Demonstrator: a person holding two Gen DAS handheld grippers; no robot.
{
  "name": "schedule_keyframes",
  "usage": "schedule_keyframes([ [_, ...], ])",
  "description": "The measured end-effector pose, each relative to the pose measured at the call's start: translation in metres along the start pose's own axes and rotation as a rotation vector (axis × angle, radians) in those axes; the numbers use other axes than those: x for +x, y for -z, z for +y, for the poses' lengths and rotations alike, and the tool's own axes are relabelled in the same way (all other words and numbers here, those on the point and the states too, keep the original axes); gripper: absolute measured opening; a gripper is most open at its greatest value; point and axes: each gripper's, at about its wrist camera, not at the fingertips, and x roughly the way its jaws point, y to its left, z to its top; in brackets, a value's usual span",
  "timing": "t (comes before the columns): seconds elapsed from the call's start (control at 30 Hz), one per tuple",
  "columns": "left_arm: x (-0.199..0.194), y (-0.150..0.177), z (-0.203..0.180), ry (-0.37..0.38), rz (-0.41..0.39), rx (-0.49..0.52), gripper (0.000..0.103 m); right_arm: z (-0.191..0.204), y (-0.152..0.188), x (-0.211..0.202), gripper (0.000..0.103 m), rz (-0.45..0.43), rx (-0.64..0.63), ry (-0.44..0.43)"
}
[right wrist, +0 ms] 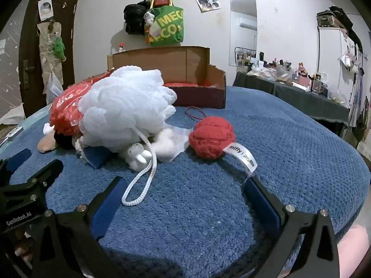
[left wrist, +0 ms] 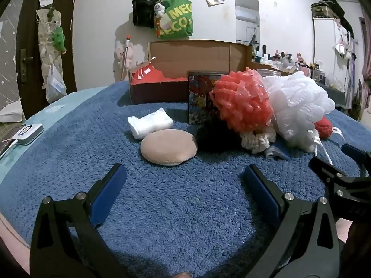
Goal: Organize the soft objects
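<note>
Both jaws are spread wide and empty. Ahead of the right gripper (right wrist: pixel 183 199), the red knitted ball (right wrist: pixel 212 137) is found nearest, slightly right; the beige round pad (left wrist: pixel 168 147) lies straight before the left gripper (left wrist: pixel 183 185).

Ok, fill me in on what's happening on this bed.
A person holds two grippers over a blue blanket, both open and empty. The left gripper faces a beige round pad; the right gripper faces a red knitted ball. A white mesh loofah and a coral one lie piled beside the cardboard box. Nothing is picked up yet.
</note>
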Motion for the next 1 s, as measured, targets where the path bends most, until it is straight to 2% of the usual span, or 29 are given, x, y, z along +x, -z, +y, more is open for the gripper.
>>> schedule_keyframes([
  [1.0, 0.0003, 0.0, -0.0001, -0.002, 0.011, 0.005, 0.103, -0.0004, 0.0005, 0.0002, 0.103, 0.002, 0.001, 0.001],
])
